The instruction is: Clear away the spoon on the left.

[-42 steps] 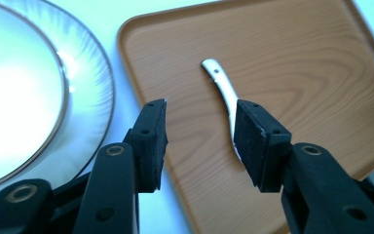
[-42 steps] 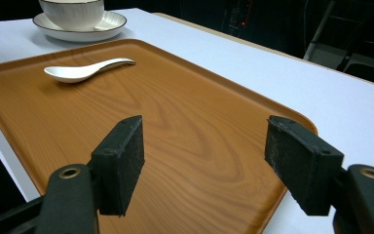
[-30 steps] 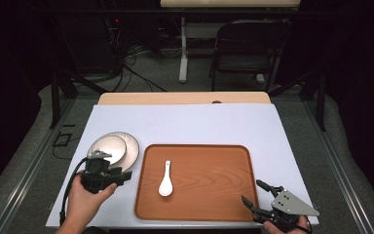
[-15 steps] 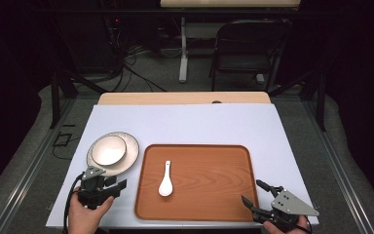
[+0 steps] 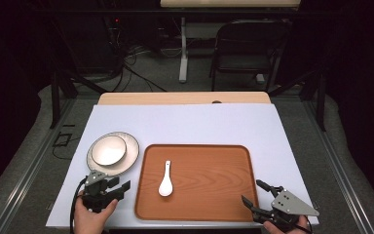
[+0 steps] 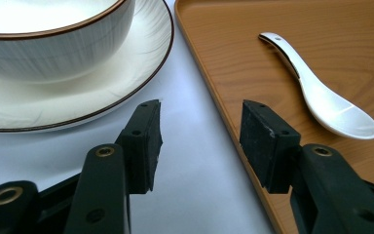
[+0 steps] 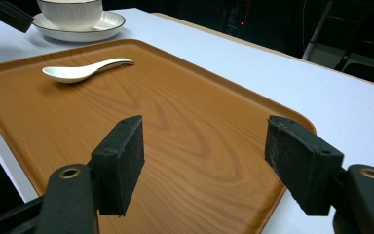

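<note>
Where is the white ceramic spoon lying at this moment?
In the high view, the white ceramic spoon lies on the left part of the brown wooden tray, right of the white bowl on its plate.

no legible text (none anywhere)

**White ware, wood grain, black jaws**

The tray (image 5: 209,195) is orange-brown with a swirling wood-grain pattern. The spoon (image 5: 165,181) is plain glossy white. The bowl (image 6: 53,34) and plate (image 6: 141,63) are white with faint grey streaks — each edged by a thin dark-brown rim line. The table cover (image 5: 185,124) is pale bluish-white. Both grippers' jaws are matt black with brass-coloured rivets — seen in the gripper views.
</note>
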A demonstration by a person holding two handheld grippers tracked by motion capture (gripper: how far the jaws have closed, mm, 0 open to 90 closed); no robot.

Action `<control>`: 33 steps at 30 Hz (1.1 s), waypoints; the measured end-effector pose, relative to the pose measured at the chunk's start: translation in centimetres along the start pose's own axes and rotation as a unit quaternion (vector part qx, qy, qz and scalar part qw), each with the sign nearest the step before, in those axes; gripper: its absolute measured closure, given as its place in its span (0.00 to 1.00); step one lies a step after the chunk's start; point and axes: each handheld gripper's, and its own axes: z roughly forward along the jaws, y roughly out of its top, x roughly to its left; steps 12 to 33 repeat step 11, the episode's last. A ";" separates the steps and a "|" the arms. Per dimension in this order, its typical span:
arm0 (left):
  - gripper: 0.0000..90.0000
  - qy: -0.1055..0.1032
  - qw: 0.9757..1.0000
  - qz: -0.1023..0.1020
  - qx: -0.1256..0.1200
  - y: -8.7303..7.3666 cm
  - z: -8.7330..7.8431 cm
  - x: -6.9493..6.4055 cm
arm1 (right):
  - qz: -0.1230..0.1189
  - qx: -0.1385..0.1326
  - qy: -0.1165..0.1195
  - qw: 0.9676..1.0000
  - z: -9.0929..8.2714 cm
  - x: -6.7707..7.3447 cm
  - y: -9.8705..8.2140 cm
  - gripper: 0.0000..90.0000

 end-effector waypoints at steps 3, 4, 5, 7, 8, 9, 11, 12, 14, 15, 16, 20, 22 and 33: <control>0.55 -0.009 1.000 -0.008 -0.002 0.0 0.0 0.0 | 0.000 0.000 0.000 1.000 0.0 0.0 0.0 0.34; 0.55 -0.013 1.000 -0.010 -0.001 0.0 0.0 0.0 | -0.001 0.000 0.000 1.000 0.0 0.0 0.0 0.34; 0.55 -0.015 1.000 -0.011 0.001 0.0 0.0 0.0 | -0.001 -0.001 -0.001 1.000 0.0 0.0 0.0 0.34; 0.55 -0.025 1.000 -0.017 0.005 0.0 0.1 -0.1 | 0.000 -0.001 -0.001 1.000 0.0 0.0 0.0 0.34; 0.55 -0.029 0.999 -0.022 0.006 0.0 0.1 -0.2 | 0.001 0.000 -0.001 1.000 0.0 0.0 0.0 0.34; 0.55 -0.040 0.999 -0.028 0.013 0.2 0.2 -0.3 | 0.001 0.000 -0.001 1.000 0.0 0.0 0.0 0.34; 0.55 -0.060 0.997 -0.039 0.014 0.7 0.4 -0.5 | 0.001 0.001 0.000 1.000 0.0 0.0 0.0 0.34; 0.55 -0.060 0.997 -0.039 0.014 0.7 0.4 -0.5 | 0.001 0.001 0.000 1.000 0.0 0.0 0.0 0.34; 0.55 -0.060 0.997 -0.039 0.014 0.7 0.4 -0.5 | 0.001 0.001 0.000 1.000 0.0 0.0 0.0 0.34; 0.55 -0.060 0.997 -0.039 0.014 0.7 0.4 -0.5 | 0.001 0.001 0.000 1.000 0.0 0.0 0.0 0.34; 0.55 -0.060 0.997 -0.039 0.014 0.7 0.4 -0.5 | 0.001 0.001 0.000 1.000 0.0 0.0 0.0 0.34; 0.55 -0.060 0.997 -0.039 0.014 0.7 0.4 -0.5 | 0.001 0.001 0.000 1.000 0.0 0.0 0.0 0.34; 0.55 -0.060 0.997 -0.039 0.014 0.7 0.4 -0.5 | 0.001 0.001 0.000 1.000 0.0 0.0 0.0 0.34; 0.55 -0.060 0.997 -0.039 0.014 0.7 0.4 -0.5 | 0.001 0.001 0.000 1.000 0.0 0.0 0.0 0.34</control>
